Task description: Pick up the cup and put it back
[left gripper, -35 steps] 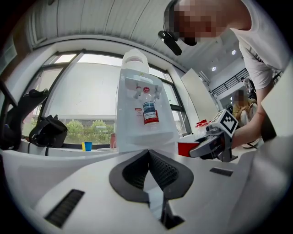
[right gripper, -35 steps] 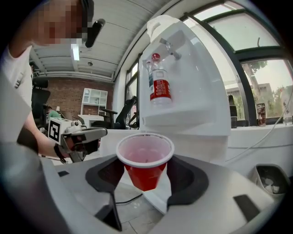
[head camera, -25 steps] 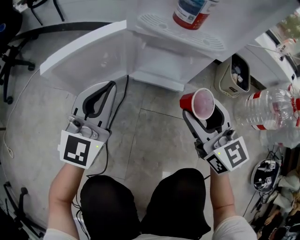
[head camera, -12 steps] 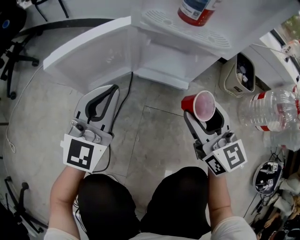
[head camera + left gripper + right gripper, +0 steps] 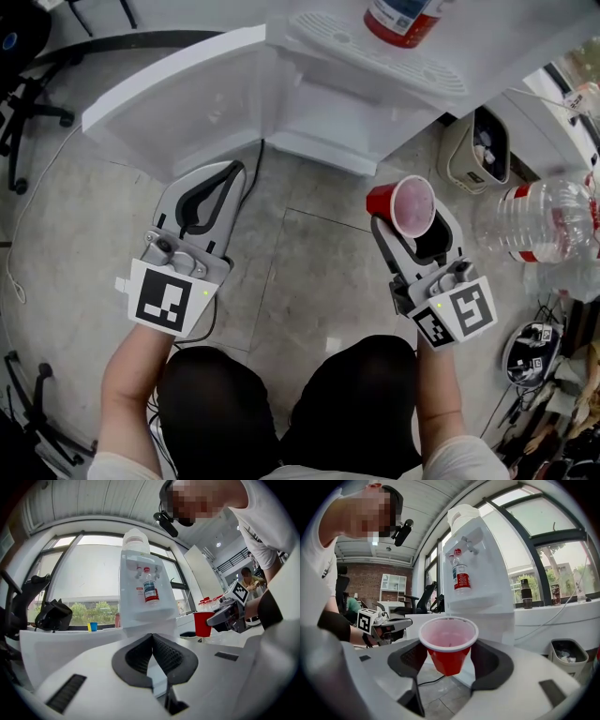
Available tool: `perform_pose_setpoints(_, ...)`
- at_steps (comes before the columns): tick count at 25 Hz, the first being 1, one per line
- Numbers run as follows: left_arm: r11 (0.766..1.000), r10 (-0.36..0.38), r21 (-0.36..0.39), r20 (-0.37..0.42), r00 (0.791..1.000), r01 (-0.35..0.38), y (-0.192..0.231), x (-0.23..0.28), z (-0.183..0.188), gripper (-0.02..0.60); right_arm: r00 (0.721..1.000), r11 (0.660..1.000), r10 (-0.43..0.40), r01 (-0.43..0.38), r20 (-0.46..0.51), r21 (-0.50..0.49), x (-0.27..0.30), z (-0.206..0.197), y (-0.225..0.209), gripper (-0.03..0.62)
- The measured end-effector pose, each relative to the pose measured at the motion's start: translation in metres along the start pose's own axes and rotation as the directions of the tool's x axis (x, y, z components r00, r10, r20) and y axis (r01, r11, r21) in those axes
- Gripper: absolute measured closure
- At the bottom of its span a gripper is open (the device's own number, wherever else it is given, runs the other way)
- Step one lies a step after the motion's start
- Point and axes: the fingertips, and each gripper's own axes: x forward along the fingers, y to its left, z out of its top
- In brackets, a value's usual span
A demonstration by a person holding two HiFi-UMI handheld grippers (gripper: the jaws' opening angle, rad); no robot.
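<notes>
Cup (image 5: 448, 649) in right gripper (image 5: 449, 659) (contents unclear), bottle (image 5: 405, 19) top cropped

I'm watching the head view creeping a little: the water dispenser (image 5: 337, 103) and the bottle (image 5: 405, 19) on it are sliding toward the upper right, the left gripper (image 5: 232, 173) is drifting slightly right, and the red cup (image 5: 412, 204) is edging up and right.

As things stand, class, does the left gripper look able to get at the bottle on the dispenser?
Probably yes: the left gripper is empty, its jaws together, and nothing stands between it and the bottle.
</notes>
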Motion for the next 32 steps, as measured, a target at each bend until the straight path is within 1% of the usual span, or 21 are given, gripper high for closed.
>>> perform_pose_setpoints(5,1.0,0.003,-0.012,0.005,1.0,-0.003,-0.002,0.006,0.0,0.557,1.0,1.0,-0.006,0.006,-0.001,-0.014,0.008,-0.004,-0.008,0.296)
perform_pose_setpoints(8,1.0,0.001,-0.001,-0.004,1.0,-0.001,-0.003,0.006,-0.001,0.557,1.0,0.999,-0.012,0.011,-0.014,-0.043,0.031,-0.014,-0.015,0.296)
perform_pose_setpoints(10,1.0,0.001,0.007,-0.009,1.0,-0.001,-0.003,0.005,-0.002,0.557,1.0,0.999,-0.012,0.012,-0.013,-0.034,0.051,-0.021,-0.022,0.295)
perform_pose_setpoints(12,1.0,0.002,0.011,-0.017,1.0,-0.001,-0.003,0.005,-0.005,0.557,0.999,0.999,-0.037,0.037,-0.004,-0.023,0.069,-0.026,-0.032,0.296)
perform_pose_setpoints(14,1.0,0.002,0.011,-0.027,1.0,-0.001,-0.002,0.005,-0.008,0.557,0.998,0.997,-0.07,0.07,-0.002,-0.045,0.085,-0.031,-0.041,0.296)
perform_pose_setpoints(20,1.0,0.021,0.006,-0.045,0.999,-0.021,0.006,0.001,-0.011,0.557,0.993,0.991,-0.09,0.082,-0.078,-0.101,0.139,-0.06,-0.058,0.296)
perform_pose_setpoints(23,1.0,0.029,0.004,-0.047,0.998,-0.029,0.01,0.0,-0.013,0.557,0.99,0.993,-0.097,0.09,-0.102,-0.077,0.163,-0.076,-0.067,0.295)
perform_pose_setpoints(25,1.0,0.025,0.01,-0.057,0.998,-0.025,0.011,-0.001,-0.017,0.557,0.986,0.992,-0.12,0.113,-0.119,-0.063,0.177,-0.088,-0.076,0.296)
perform_pose_setpoints(29,1.0,0.026,0.009,-0.074,0.997,-0.025,0.013,-0.005,-0.028,0.557,0.968,0.984,-0.177,0.173,-0.177,-0.037,0.198,-0.119,-0.097,0.295)
perform_pose_setpoints(32,0.999,0.032,0.001,-0.089,0.996,-0.032,0.015,-0.01,-0.035,0.557,0.958,0.98,-0.197,0.192,-0.207,-0.045,0.21,-0.135,-0.105,0.295)
